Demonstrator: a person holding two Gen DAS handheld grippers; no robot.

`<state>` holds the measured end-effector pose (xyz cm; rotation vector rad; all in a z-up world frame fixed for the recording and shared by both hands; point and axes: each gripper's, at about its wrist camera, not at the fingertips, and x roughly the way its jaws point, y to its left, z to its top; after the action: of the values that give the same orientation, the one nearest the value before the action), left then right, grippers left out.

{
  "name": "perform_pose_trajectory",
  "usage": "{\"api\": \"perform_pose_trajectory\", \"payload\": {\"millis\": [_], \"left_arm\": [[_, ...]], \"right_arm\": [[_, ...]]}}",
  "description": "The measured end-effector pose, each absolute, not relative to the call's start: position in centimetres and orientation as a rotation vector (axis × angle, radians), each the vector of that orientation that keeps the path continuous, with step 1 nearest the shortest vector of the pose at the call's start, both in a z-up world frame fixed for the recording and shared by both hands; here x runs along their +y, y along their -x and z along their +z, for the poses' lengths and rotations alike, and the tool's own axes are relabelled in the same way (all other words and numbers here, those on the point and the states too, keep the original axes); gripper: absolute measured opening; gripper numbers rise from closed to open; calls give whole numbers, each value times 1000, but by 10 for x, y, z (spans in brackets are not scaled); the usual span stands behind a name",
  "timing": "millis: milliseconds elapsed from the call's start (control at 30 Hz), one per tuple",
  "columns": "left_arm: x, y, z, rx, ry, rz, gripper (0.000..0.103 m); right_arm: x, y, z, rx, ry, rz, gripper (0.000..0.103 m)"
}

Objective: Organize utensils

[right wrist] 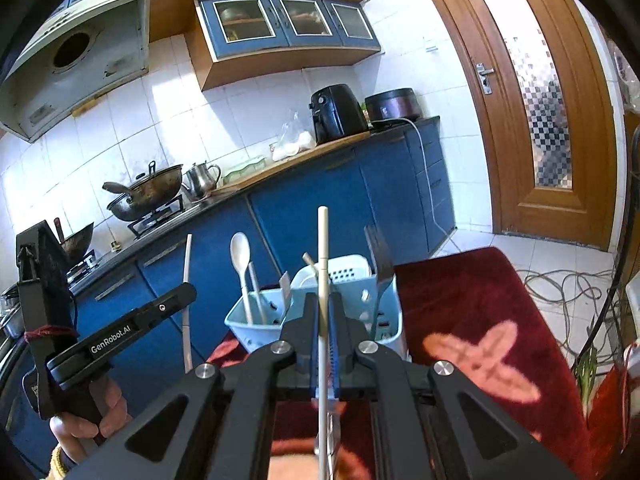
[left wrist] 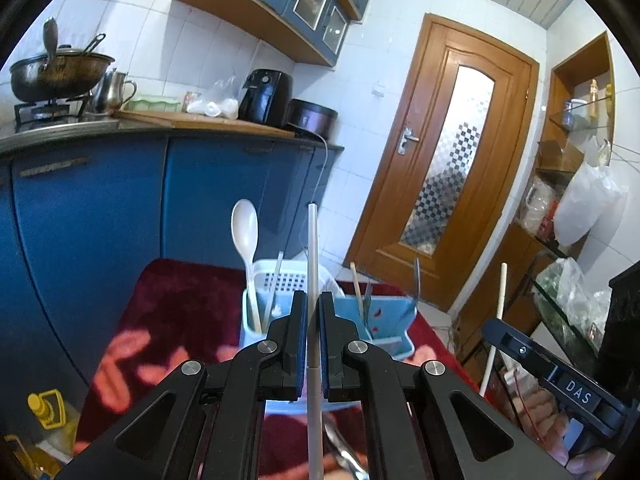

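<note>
Between hand-held gripper [left wrist: 313,312] jaws: chopstick [left wrist: 313,248].

Low table [right wrist: 460,292] draped in a dark red cloth [left wrist: 176,292] with pale pink flower shapes. Directly on the cloth, near the far edge: a light blue perforated utensil caddy [right wrist: 248,326], upright, a white spoon [left wrist: 245,226] and a fork [right wrist: 380,256] standing in its compartments. Rest of the cloth to the right bare. Beyond the table edge, white tiled floor [right wrist: 532,252] with a tangle of cables [right wrist: 568,284] lying on it.
</note>
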<state>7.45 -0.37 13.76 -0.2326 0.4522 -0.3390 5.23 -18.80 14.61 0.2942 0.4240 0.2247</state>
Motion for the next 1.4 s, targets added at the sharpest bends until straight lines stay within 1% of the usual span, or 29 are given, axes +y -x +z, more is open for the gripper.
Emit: {"api": "perform_pose_trajectory", "payload": {"millis": [233, 533, 933, 1400], "left_arm": [[-10, -99, 150, 408, 240, -326, 5], [-13, -129, 168, 283, 227, -286, 5], [-15, -162, 136, 243, 195, -219, 5], [-27, -160, 109, 176, 162, -177, 5]], "right_arm": [[-191, -69, 157, 387, -268, 211, 6], [-195, -94, 167, 328, -237, 185, 6], [-194, -131, 163, 252, -215, 149, 6], [-178, -155, 132, 183, -118, 108, 6]]}}
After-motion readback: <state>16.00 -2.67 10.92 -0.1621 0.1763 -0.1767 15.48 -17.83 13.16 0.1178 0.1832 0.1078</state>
